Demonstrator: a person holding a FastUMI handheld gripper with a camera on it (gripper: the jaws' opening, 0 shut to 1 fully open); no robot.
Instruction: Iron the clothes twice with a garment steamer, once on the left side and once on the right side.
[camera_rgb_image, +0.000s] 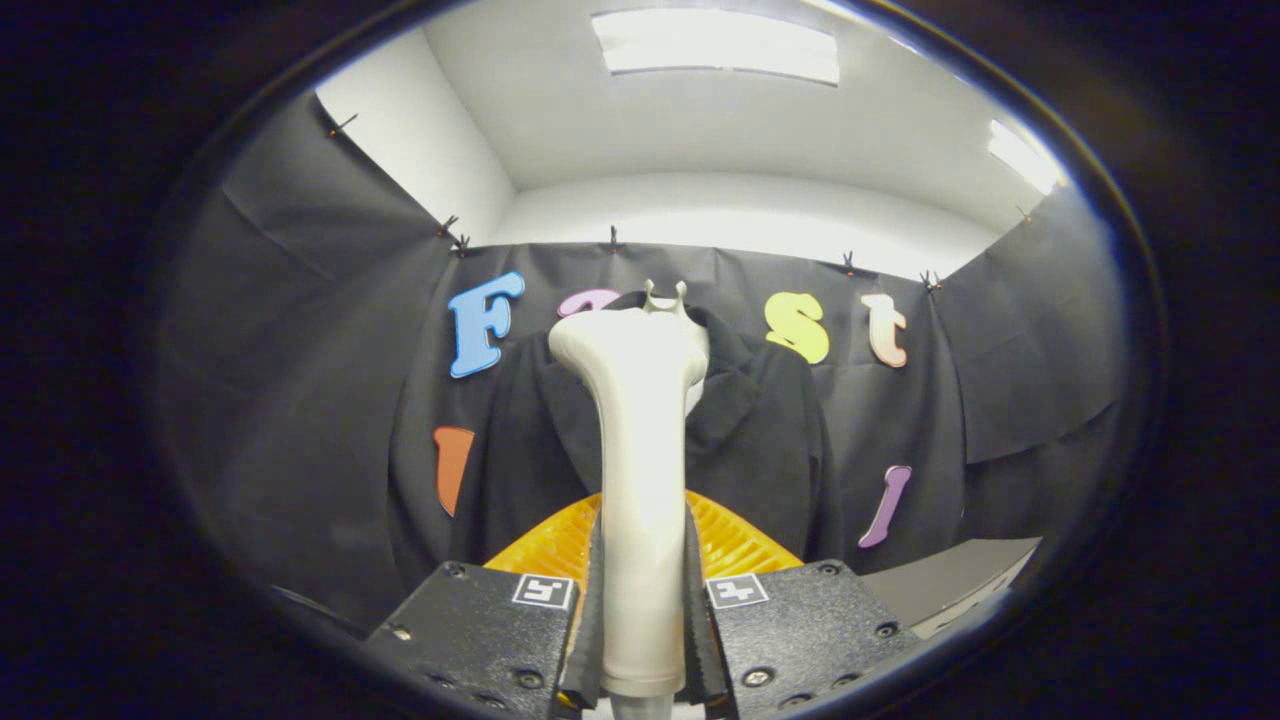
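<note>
Two fingers clamped the garment steamer (640, 480) upright by its handle, just ahead of the dark jacket (760, 430).

Gripper (643, 640) held the smooth, pale plastic shaft between both fingers; it looked rigid, slick and top-heavy at the flared head, so a low, firm grip seemed wise. Soft matte cloth hung limp on a hanger (665, 296); a ribbed orange piece (735, 545) lay beneath.

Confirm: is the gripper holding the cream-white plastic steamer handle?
Yes, the gripper has both fingers pressed on the cream-white plastic steamer handle, upright before the black garment.
</note>
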